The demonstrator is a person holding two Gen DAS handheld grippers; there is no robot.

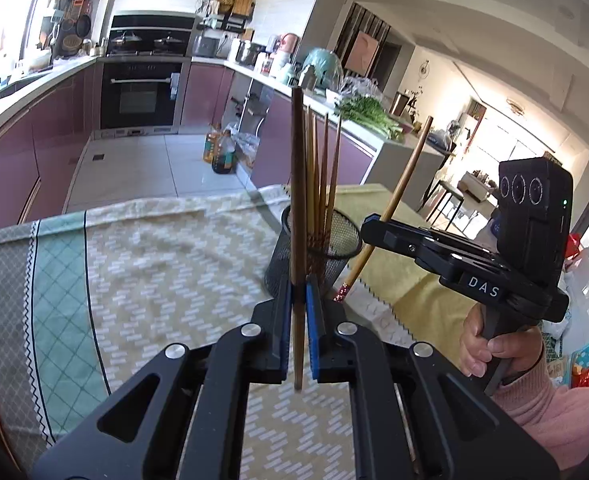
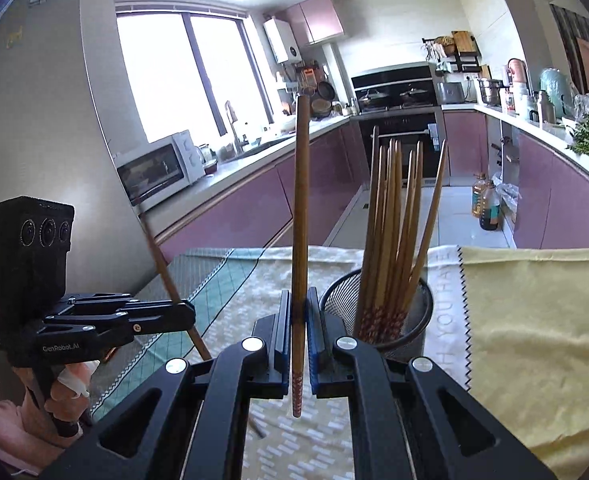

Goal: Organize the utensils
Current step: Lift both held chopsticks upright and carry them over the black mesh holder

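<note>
A black mesh cup (image 1: 314,256) stands on the cloth-covered table and holds several wooden chopsticks (image 1: 322,168). It also shows in the right wrist view (image 2: 378,312) with its chopsticks (image 2: 398,220). My left gripper (image 1: 299,320) is shut on one upright chopstick (image 1: 297,200), just in front of the cup. My right gripper (image 2: 299,332) is shut on another upright chopstick (image 2: 300,208) with a red-patterned lower end, left of the cup. In the left wrist view the right gripper (image 1: 374,228) holds its chopstick (image 1: 398,196) tilted beside the cup. The left gripper (image 2: 186,312) appears at the left of the right wrist view.
The table is covered by a patterned green and beige cloth (image 1: 154,264) and a yellow cloth (image 2: 534,320). Kitchen counters (image 2: 246,168), an oven (image 1: 140,92), oil bottles on the floor (image 1: 222,152) and greens (image 1: 370,114) lie beyond the table edge.
</note>
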